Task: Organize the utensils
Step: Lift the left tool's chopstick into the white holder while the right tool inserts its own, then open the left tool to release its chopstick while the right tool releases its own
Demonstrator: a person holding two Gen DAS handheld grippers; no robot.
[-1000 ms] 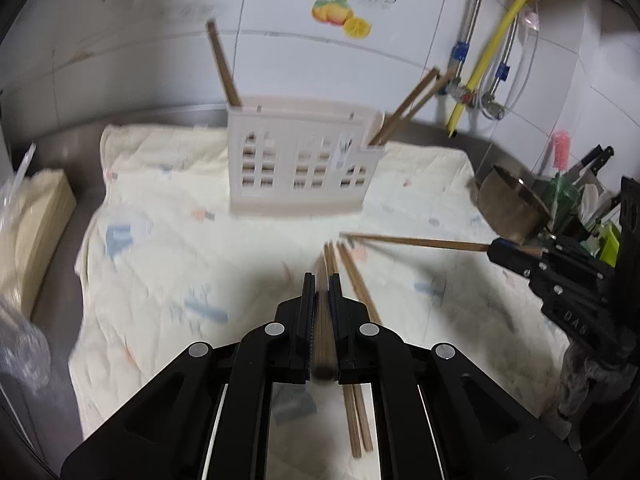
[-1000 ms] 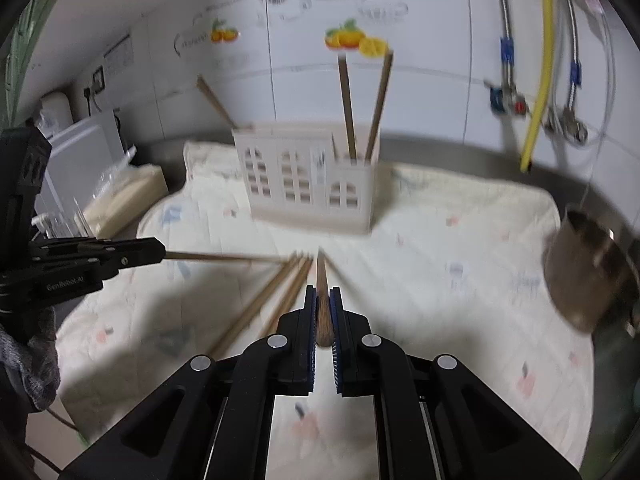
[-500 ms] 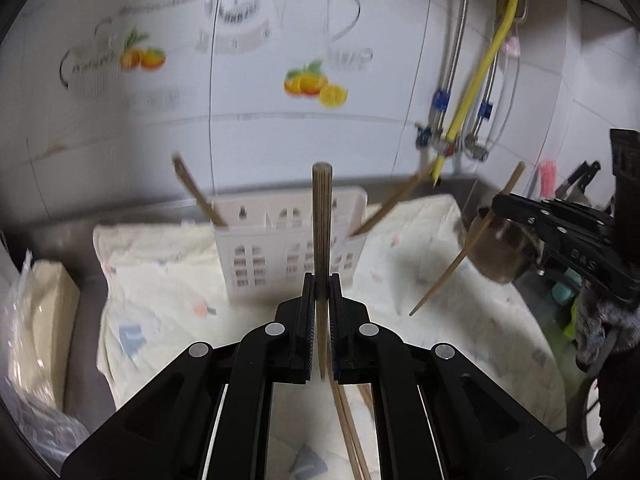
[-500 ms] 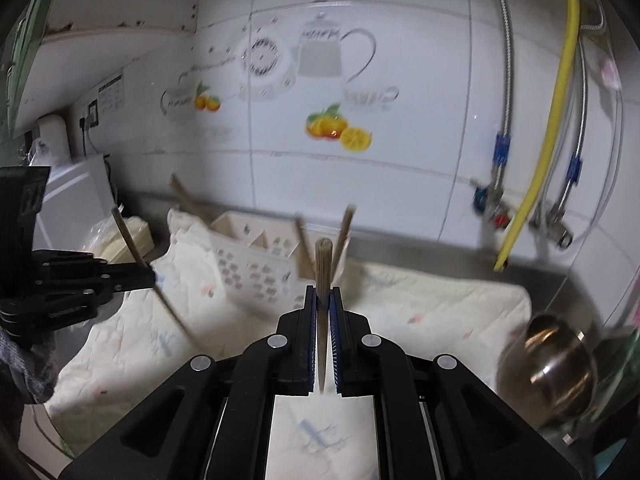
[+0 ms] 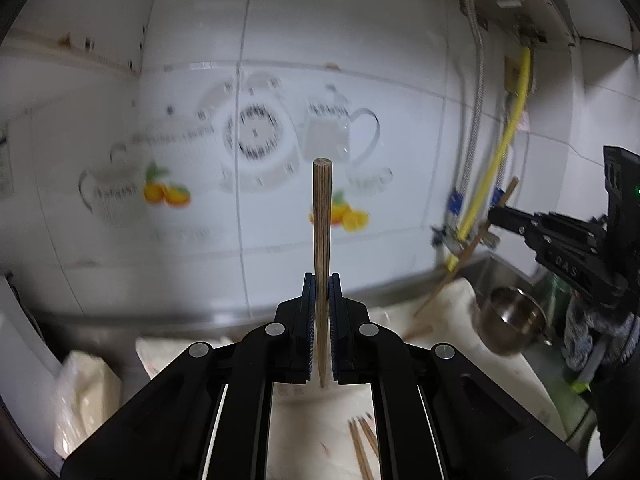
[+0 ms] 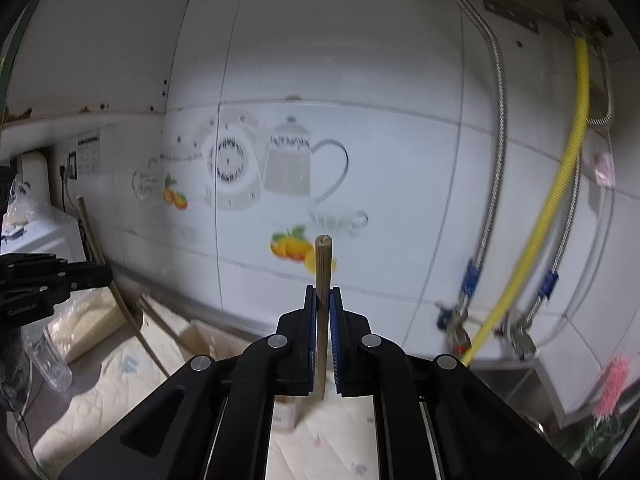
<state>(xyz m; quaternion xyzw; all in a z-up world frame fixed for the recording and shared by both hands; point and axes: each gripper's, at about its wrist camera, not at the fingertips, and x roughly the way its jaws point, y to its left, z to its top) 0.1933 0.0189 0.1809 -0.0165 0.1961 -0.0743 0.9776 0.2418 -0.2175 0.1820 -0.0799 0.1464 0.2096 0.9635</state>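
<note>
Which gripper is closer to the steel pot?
Right. The right gripper, holding a chopstick, hangs close above the pot. The left gripper, holding another chopstick, is off to the pot's left, farther away.

A yellow hose [image 6: 560,200] and braided pipes [image 6: 496,128] hang right of the tongs; a steel pot [image 5: 510,320] sits lower right; tile decals [image 6: 248,168] lie beyond.

Two claws [image 5: 321,280], two held chopsticks [image 5: 322,240], one steel pot [image 5: 508,322]
</note>
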